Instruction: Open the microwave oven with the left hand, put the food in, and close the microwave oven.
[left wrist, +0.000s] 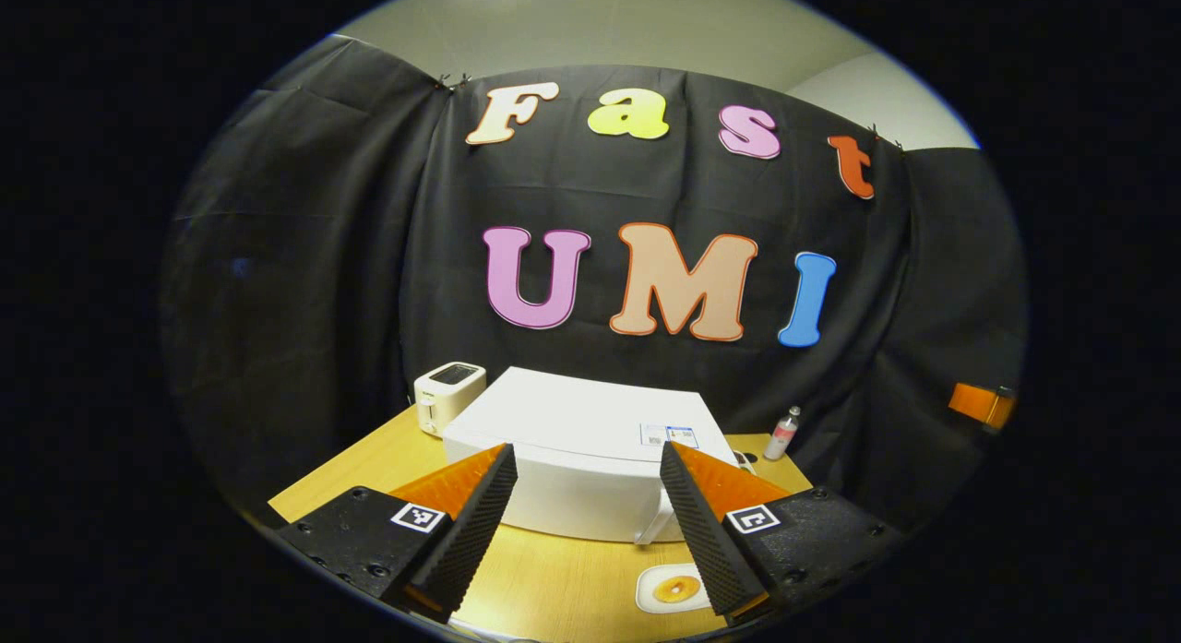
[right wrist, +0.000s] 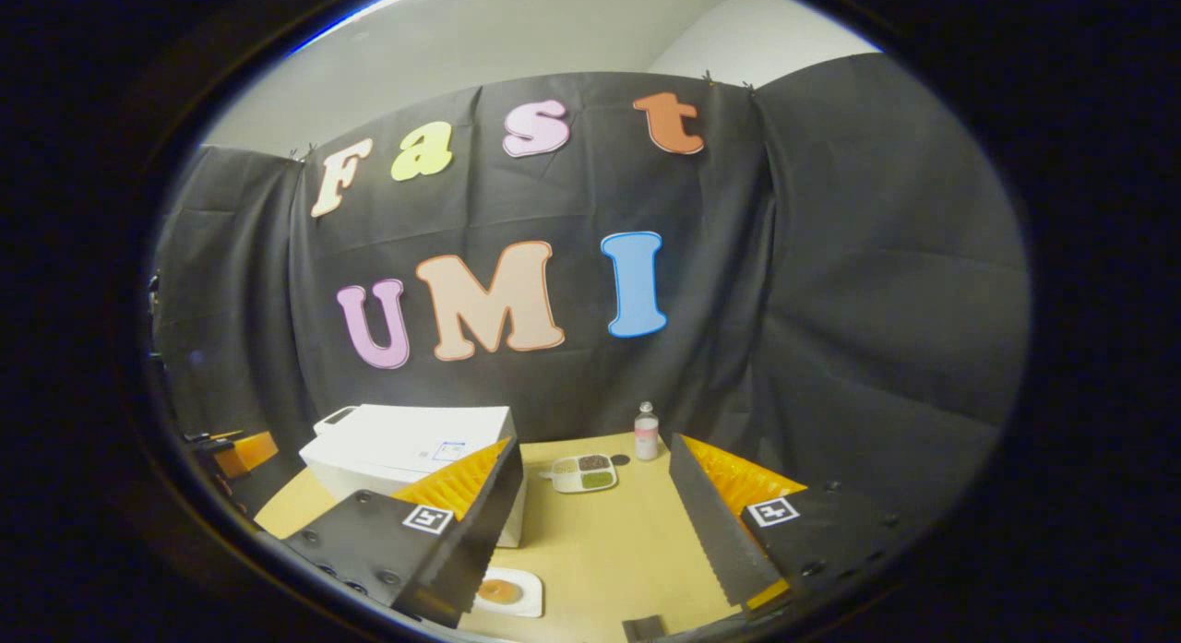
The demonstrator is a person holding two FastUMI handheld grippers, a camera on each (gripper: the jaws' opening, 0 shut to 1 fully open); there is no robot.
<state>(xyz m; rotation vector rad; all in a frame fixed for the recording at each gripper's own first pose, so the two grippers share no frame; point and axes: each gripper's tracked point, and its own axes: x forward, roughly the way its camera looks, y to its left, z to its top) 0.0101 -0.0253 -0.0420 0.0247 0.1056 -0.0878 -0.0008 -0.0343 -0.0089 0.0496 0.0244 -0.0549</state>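
A white microwave oven point(left wrist: 577, 449) stands shut on the wooden table point(left wrist: 554, 578), its handle at the right front corner. In front of it lies a small white plate with a round golden pastry point(left wrist: 676, 589). My left gripper point(left wrist: 586, 523) hovers open above the table, just short of the oven's front. In the right gripper view the microwave oven point(right wrist: 411, 449) sits at the left and the plate with the pastry point(right wrist: 503, 591) lies low, beside my left finger. My right gripper point(right wrist: 600, 523) is open and holds nothing.
A cream toaster point(left wrist: 449, 396) stands behind the oven at the left. A small bottle point(right wrist: 647, 432) and a divided tray of foods point(right wrist: 583, 472) sit at the table's back. The other gripper point(right wrist: 242, 451) shows at the far left.
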